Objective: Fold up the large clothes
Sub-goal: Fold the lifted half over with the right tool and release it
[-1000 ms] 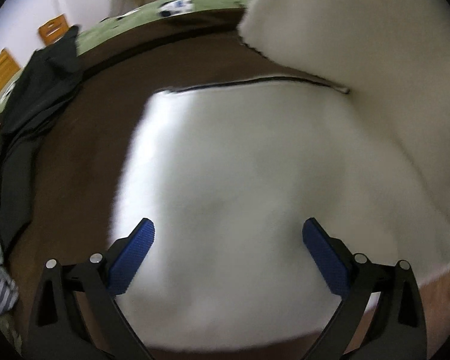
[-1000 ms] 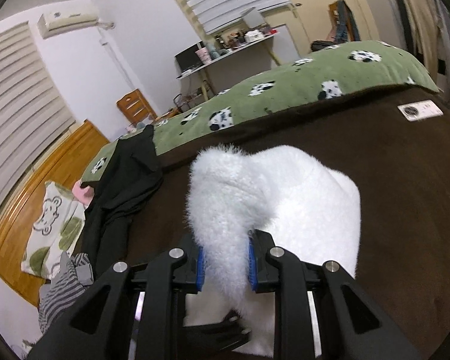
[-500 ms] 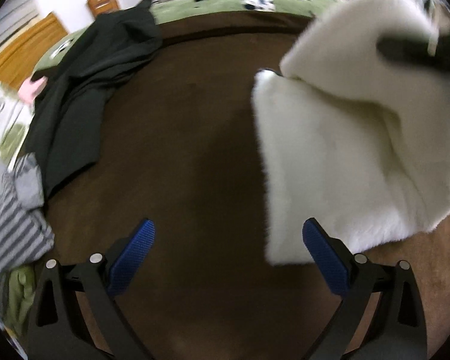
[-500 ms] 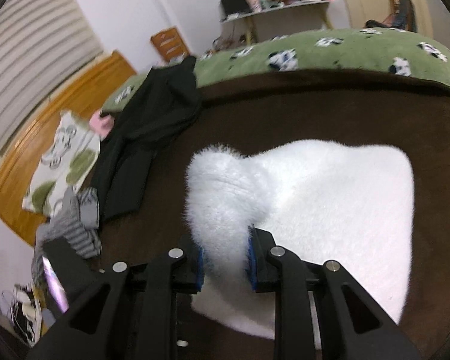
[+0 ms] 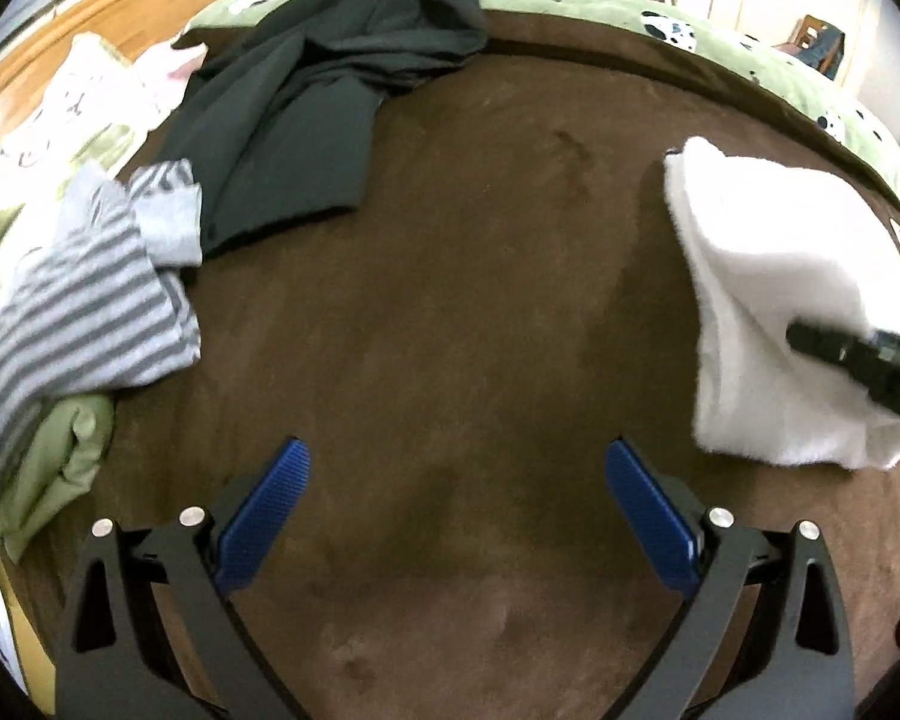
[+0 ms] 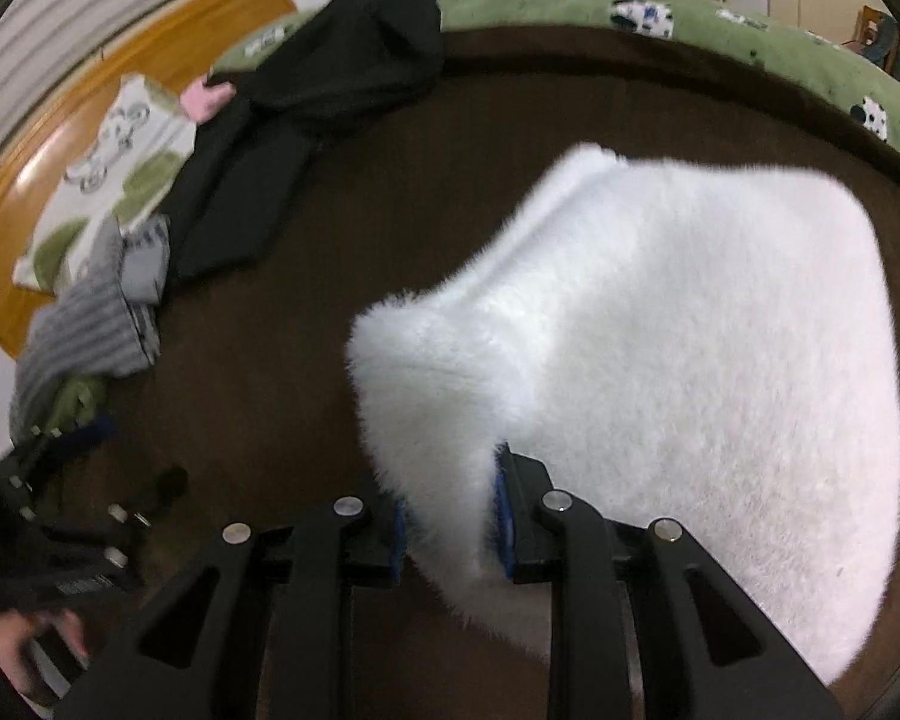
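Observation:
A white fluffy garment (image 6: 690,330) lies folded on the brown blanket (image 6: 390,180). My right gripper (image 6: 450,516) is shut on its near left corner and holds that corner lifted. In the left wrist view the same white garment (image 5: 768,276) lies at the right, with the right gripper's black body (image 5: 858,360) over it. My left gripper (image 5: 453,510) is open and empty above bare brown blanket (image 5: 450,300), to the left of the garment.
A black garment (image 5: 306,78) lies at the far left of the bed. A grey striped garment (image 5: 84,300) and a light green cloth (image 5: 60,456) lie at the left edge. A green cow-print cover (image 6: 690,18) runs along the far side.
My left gripper has swung left off the white garment and now faces bare blanket. My right gripper has kept its hold on the corner and carried it lower, toward the near edge.

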